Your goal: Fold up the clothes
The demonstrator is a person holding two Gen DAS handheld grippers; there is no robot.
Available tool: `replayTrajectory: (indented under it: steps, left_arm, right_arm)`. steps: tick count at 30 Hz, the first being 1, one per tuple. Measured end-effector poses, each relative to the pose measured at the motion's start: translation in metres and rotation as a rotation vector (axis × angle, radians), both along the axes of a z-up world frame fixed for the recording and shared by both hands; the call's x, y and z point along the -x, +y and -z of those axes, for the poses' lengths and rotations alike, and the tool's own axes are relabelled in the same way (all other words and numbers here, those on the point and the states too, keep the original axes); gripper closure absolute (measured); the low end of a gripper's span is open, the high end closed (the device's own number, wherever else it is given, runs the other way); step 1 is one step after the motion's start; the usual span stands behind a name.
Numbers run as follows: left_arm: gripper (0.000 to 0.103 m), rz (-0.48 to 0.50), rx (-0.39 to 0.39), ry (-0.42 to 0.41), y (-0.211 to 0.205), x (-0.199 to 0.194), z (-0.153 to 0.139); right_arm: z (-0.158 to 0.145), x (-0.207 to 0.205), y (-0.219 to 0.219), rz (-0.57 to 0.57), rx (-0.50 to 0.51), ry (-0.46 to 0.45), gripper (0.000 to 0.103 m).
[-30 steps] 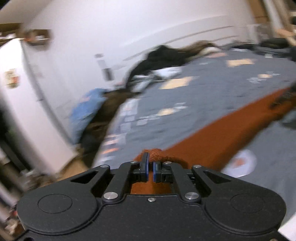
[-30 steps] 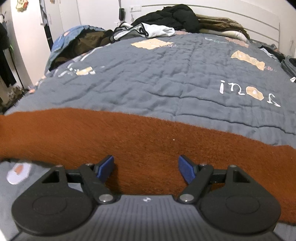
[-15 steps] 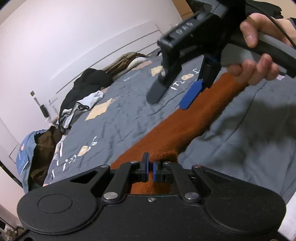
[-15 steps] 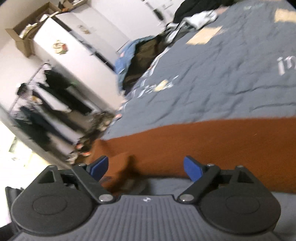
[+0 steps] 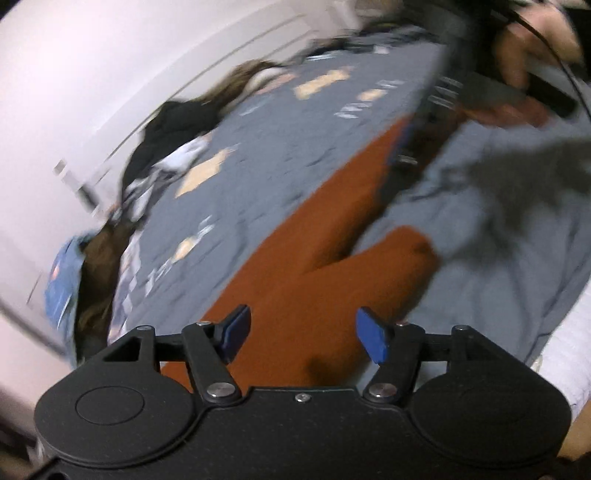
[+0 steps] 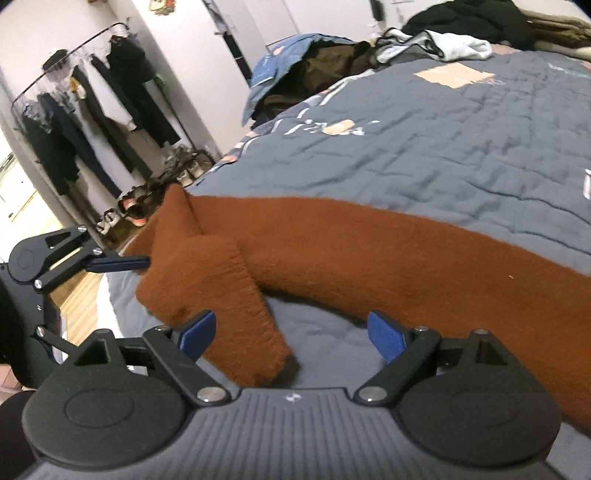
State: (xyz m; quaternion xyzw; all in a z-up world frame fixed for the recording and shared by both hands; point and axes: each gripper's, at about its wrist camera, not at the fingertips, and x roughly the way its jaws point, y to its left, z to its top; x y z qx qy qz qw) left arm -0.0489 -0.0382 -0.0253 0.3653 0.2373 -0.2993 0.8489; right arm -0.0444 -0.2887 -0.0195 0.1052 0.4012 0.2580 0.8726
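Garment: long rust-brown fuzzy knit cloth (image 6: 388, 251), one end folded over, on grey quilted bed (image 6: 461, 140).
Left hand-held gripper (image 5: 302, 334): wide open, empty.
Right hand-held gripper (image 6: 291, 334): wide open, empty.

rust-brown scarf (image 6: 369, 240), grey patchwork-print quilt (image 6: 461, 140)

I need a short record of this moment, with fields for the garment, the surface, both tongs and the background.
garment: rust-brown scarf, a long strip with its near end folded back on itself
surface: grey quilt on a bed
left tongs: open, over the scarf, gripping nothing
right tongs: open, above the folded end
background: clothes pile at the far end, clothes rack by the wall
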Motion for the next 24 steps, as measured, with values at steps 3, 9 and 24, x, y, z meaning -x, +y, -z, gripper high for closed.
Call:
replayTrajectory:
  steps: [3, 9, 24]
  left_arm:
    - [0.04, -0.153, 0.127, 0.08, 0.031, -0.022, -0.008]
    - [0.043, -0.357, 0.342, 0.269, 0.067, -0.073, 0.0]
    - [0.093, -0.313, 0.306, 0.277, 0.049, -0.092, -0.011]
  right_arm:
    - [0.004, 0.0, 0.012, -0.025, 0.017, -0.008, 0.014]
    - [0.029, -0.003, 0.028, -0.029, 0.052, 0.063, 0.014]
    - [0.036, -0.006, 0.029, 0.036, -0.124, 0.099, 0.098]
